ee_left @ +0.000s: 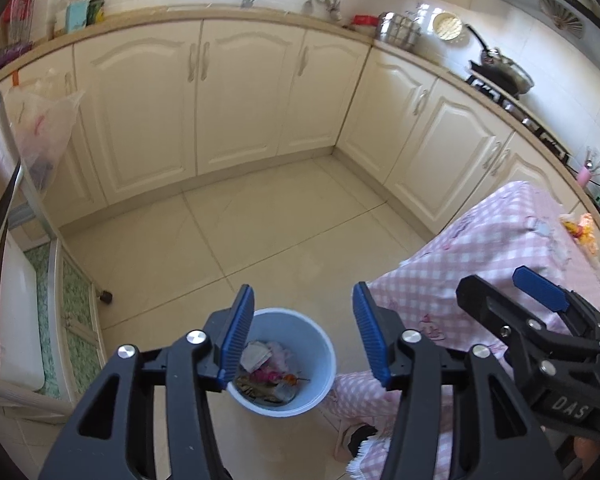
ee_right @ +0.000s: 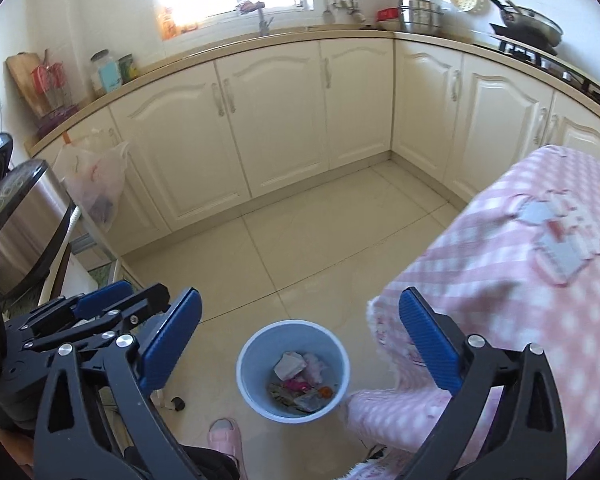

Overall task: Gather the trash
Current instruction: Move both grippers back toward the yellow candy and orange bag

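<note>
A light blue trash bin (ee_left: 324, 364) stands on the tiled floor beside the table, with several pieces of trash (ee_left: 268, 376) inside. It also shows in the right wrist view (ee_right: 256, 376), with its trash (ee_right: 300, 380). My left gripper (ee_left: 303, 324) is open and empty, held above the bin. My right gripper (ee_right: 300, 332) is open and empty, also above the bin. The right gripper shows in the left wrist view (ee_left: 532, 304), and the left gripper shows at the left of the right wrist view (ee_right: 100, 304). A yellow-orange wrapper (ee_left: 582, 230) lies on the table's far side.
A table with a pink checked cloth (ee_right: 520, 264) fills the right. Cream cabinets (ee_right: 276, 120) line the back and right walls. A plastic bag (ee_right: 96, 184) hangs at left near a steel appliance (ee_right: 24, 216). A pink slipper (ee_right: 226, 432) is near the bin.
</note>
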Demonstrator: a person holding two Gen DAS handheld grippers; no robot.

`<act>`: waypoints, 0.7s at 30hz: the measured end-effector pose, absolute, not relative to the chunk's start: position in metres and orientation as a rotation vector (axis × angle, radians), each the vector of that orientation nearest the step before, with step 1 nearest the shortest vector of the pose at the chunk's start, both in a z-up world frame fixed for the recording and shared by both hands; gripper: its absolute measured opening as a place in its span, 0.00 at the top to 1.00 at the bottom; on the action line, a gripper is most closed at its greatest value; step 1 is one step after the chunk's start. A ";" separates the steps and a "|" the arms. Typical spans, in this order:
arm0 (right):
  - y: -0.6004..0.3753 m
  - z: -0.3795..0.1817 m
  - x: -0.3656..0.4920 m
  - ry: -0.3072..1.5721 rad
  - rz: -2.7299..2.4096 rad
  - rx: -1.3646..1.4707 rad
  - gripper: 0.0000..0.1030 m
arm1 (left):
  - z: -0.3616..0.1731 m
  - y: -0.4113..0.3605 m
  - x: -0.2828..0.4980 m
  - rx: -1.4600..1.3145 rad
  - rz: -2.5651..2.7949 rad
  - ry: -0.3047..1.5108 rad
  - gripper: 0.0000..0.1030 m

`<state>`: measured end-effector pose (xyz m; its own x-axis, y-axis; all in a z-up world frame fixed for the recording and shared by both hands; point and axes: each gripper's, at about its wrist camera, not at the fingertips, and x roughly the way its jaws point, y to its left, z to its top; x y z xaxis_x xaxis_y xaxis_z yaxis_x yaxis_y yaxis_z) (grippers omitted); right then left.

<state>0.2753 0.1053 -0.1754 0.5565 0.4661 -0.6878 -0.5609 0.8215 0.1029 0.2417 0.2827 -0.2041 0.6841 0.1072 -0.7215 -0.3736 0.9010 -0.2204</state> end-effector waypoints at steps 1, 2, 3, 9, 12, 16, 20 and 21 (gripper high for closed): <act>0.097 -0.168 0.274 0.754 0.598 -0.133 0.07 | -0.197 0.276 0.242 -0.357 0.269 0.765 0.48; 0.091 -0.162 0.273 0.739 0.586 -0.134 0.07 | -0.190 0.268 0.243 -0.342 0.262 0.755 0.48; 0.081 -0.154 0.272 0.719 0.576 -0.129 0.07 | -0.185 0.262 0.244 -0.332 0.256 0.747 0.47; 0.014 -0.110 0.272 0.627 0.513 -0.090 0.07 | -0.138 0.198 0.261 -0.252 0.166 0.677 0.34; -0.025 -0.095 0.279 0.598 0.453 -0.088 0.07 | -0.119 0.161 0.275 -0.212 0.110 0.654 0.26; -0.086 -0.083 0.290 0.576 0.374 -0.064 0.07 | -0.099 0.103 0.301 -0.161 0.031 0.638 0.19; -0.146 -0.079 0.307 0.563 0.263 -0.061 0.07 | -0.090 0.042 0.337 -0.089 -0.071 0.645 0.16; -0.161 -0.080 0.311 0.567 0.237 -0.060 0.07 | -0.089 0.030 0.346 -0.079 -0.092 0.651 0.16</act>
<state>0.3108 -0.1609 -0.0802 0.8169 0.2056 -0.5388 -0.2386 0.9711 0.0088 0.3460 0.0299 -0.0889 0.7914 -0.1102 -0.6013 0.0606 0.9929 -0.1022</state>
